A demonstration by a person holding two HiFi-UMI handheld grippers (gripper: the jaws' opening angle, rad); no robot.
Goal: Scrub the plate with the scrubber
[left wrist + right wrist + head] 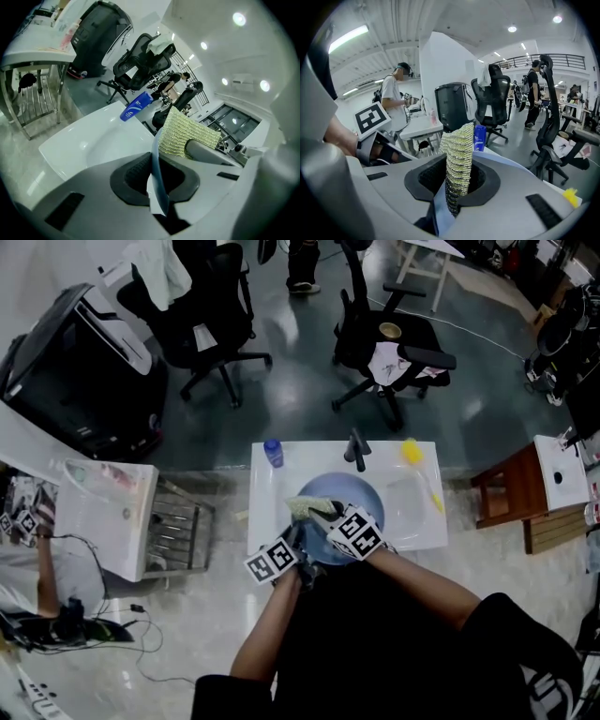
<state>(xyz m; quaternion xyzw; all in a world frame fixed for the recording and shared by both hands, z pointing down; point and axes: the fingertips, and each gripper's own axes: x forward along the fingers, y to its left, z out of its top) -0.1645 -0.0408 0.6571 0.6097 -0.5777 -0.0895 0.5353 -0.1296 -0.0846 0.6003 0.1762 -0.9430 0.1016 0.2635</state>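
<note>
Nearest, the left gripper (298,542) is clamped on the near rim of the blue plate (364,495) over the white sink (417,526). The right gripper (325,513) pinches the scrubber (304,507) against the plate. A blue bottle (273,453) stands far left.

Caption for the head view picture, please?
Left gripper holds a blue plate over the sink; right gripper holds the scrubber.

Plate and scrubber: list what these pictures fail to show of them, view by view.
Head view: the plate is partly covered by the scrubber, the left claw and the right claw; any dirt is too small to see.
Left gripper view: the plate shows only edge-on in the left claw; its face is unseen.
Right gripper view: the scrubber in the right claw hides most of the plate.
</note>
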